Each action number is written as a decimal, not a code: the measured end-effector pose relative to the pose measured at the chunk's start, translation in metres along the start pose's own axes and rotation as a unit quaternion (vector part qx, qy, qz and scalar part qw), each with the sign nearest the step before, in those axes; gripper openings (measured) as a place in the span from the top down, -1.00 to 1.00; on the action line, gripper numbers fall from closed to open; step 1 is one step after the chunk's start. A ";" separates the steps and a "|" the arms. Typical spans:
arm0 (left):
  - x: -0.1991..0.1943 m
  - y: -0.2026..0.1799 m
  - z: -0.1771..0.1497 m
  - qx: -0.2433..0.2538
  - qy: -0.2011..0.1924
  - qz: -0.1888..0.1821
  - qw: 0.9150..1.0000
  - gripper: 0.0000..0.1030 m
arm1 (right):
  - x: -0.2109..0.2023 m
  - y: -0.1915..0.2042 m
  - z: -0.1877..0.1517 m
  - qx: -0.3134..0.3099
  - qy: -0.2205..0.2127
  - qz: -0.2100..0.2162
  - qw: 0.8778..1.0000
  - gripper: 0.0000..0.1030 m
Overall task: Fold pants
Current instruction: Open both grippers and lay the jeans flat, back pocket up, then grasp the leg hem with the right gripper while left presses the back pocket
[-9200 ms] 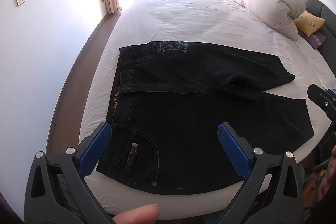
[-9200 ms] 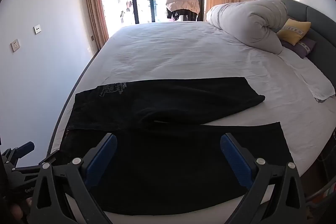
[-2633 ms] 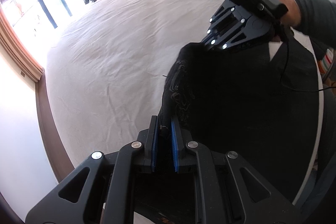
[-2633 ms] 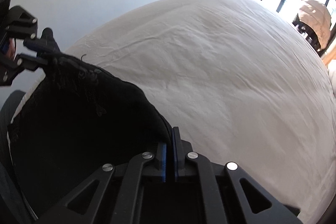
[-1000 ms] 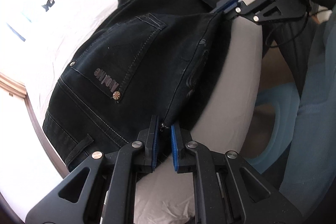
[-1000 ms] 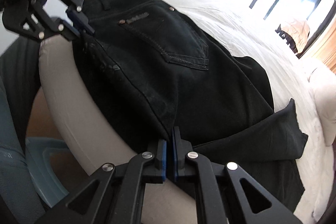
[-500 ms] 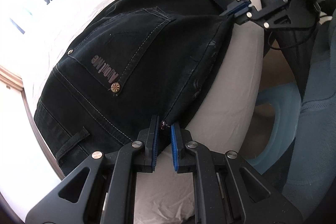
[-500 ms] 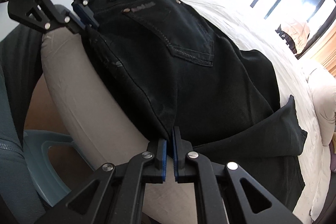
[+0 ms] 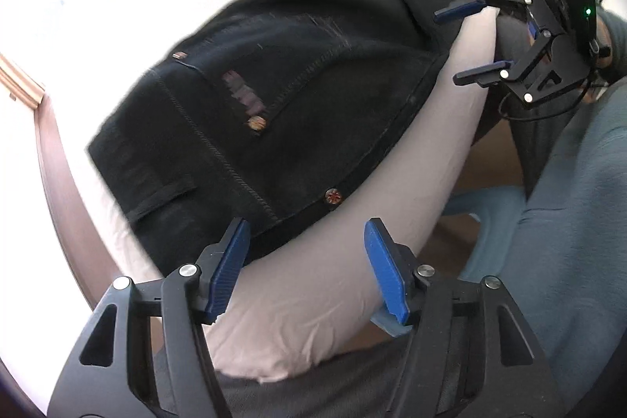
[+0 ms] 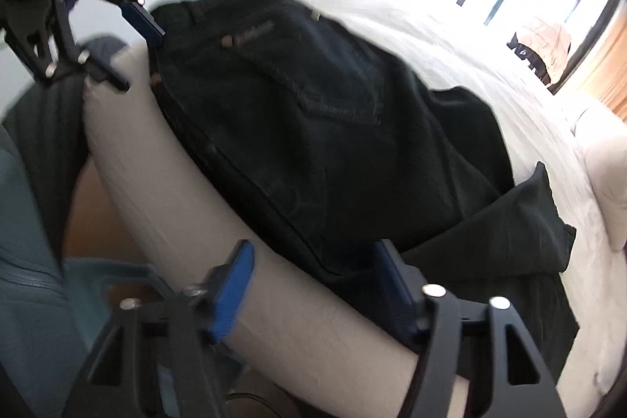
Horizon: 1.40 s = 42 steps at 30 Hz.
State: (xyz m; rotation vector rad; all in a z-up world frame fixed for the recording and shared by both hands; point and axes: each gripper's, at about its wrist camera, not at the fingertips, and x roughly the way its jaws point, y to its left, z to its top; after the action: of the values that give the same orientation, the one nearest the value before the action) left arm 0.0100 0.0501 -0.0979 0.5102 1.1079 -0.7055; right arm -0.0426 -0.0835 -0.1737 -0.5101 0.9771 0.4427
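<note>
Both sets of jaws are standing apart and are not gripping anything; they have just been opening, and nothing is between the blue pads now. The left gripper [image 9: 305, 267] is hovering over the near edge of the bed [image 9: 313, 300], close to the waist end of the pants [image 9: 274, 85]. The right gripper [image 10: 317, 285] is hovering by the same edge, farther along toward the legs. The pants are lying on the bed by its near edge, doubled over so that the back pocket [image 10: 313, 73] is facing up. One loose end is sticking out from under the top layer on the far side and is looking crumpled. To me, the first fold is looking done, since one half is lying on the other. The pile is still long and lumpy, so I am thinking the loose end needs smoothing and the pants need at least one more fold across
</note>
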 end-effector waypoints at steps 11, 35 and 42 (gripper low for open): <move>0.034 -0.004 0.095 -0.070 -0.075 -0.003 0.995 -0.16 | 0.017 -0.024 0.024 0.096 -0.025 0.034 0.995 -0.25; 0.136 -0.011 0.160 -0.129 -0.020 0.027 0.991 -0.16 | 0.061 -0.353 0.065 0.409 0.031 -0.100 0.907 -0.25; 0.138 0.000 0.158 -0.145 -0.026 -0.004 0.989 -0.17 | 0.130 -0.383 0.080 0.406 0.096 -0.107 0.903 -0.25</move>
State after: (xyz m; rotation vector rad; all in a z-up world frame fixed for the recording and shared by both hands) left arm 0.1456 -0.0936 -0.1671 0.2371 1.1418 -0.5495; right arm 0.2910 -0.3258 -0.1699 0.1069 1.1781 -0.2335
